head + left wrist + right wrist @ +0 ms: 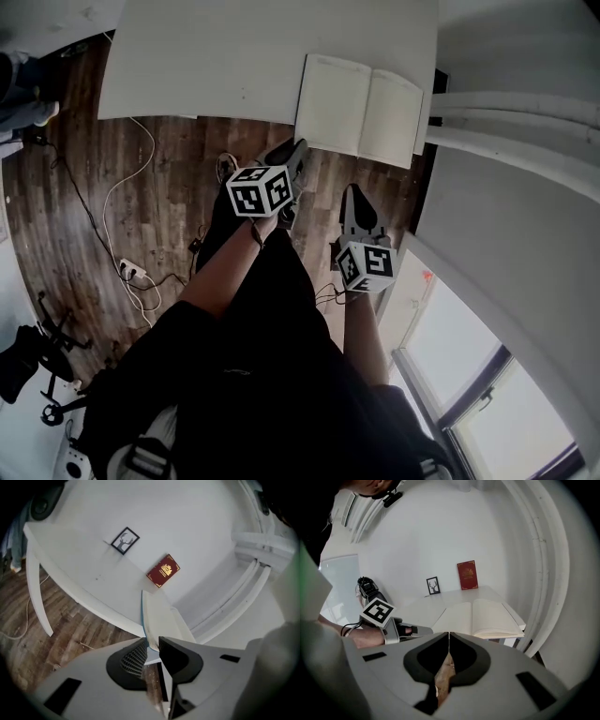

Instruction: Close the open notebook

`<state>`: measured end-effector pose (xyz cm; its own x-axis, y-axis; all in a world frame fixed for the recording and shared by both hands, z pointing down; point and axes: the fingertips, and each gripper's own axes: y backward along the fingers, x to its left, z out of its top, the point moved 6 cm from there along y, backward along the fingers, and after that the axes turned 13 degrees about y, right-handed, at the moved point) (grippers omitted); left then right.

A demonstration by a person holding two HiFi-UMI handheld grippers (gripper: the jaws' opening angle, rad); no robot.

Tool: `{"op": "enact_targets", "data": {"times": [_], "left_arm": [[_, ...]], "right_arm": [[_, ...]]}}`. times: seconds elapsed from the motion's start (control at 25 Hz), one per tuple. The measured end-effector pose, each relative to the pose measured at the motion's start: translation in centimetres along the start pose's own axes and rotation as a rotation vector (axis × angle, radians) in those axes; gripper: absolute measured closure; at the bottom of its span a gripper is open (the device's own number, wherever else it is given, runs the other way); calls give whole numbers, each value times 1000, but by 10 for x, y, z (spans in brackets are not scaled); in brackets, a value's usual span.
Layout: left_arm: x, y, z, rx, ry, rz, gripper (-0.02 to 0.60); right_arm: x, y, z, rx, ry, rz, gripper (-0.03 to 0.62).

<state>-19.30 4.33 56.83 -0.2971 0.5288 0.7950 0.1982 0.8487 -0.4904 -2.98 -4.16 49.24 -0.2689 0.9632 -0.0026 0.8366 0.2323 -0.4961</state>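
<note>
At the left of the head view a white cable [120, 192] trails over the wood floor, clear of the work. Above it the white table [216, 56] fills the upper frame. The left gripper [295, 150] reaches up to the table's near edge, just left of centre. Its jaws are drawn in narrow on the near left corner of the notebook [361, 111], which fills the gap between the pads. That hold probably serves to lift the left half and fold it over. The notebook lies spread flat at the upper right of the table, with its near edge at the table's rim, which likely lets a jaw get beneath. Lower right, the right gripper [354, 197] hangs back off the table with its jaws together on nothing, seemingly spare.
</note>
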Motion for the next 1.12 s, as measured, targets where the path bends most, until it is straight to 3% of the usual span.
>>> {"op": "enact_targets", "data": {"times": [0.16,0.32,0.48,0.84,1.0,1.12], "left_arm": [[-18,9,10,33,-176,30,509],[-35,15,23,43,-262,31,522],[-48,21,44,80,-411,22,525],[-95,11,44,99,-729,40,525],[-118,9,38,85,-888,29,526],[-136,7,29,87,-962,6,529]], "right_arm": [[-5,-1,9,-37,-43,-32,569],[-11,-2,22,-97,-88,-66,569],[-4,-4,25,-148,-156,-138,569],[-36,15,-4,-207,-319,-236,569],[-45,26,-14,-219,-353,-282,569],[-53,34,-19,-223,-356,-303,569]]}}
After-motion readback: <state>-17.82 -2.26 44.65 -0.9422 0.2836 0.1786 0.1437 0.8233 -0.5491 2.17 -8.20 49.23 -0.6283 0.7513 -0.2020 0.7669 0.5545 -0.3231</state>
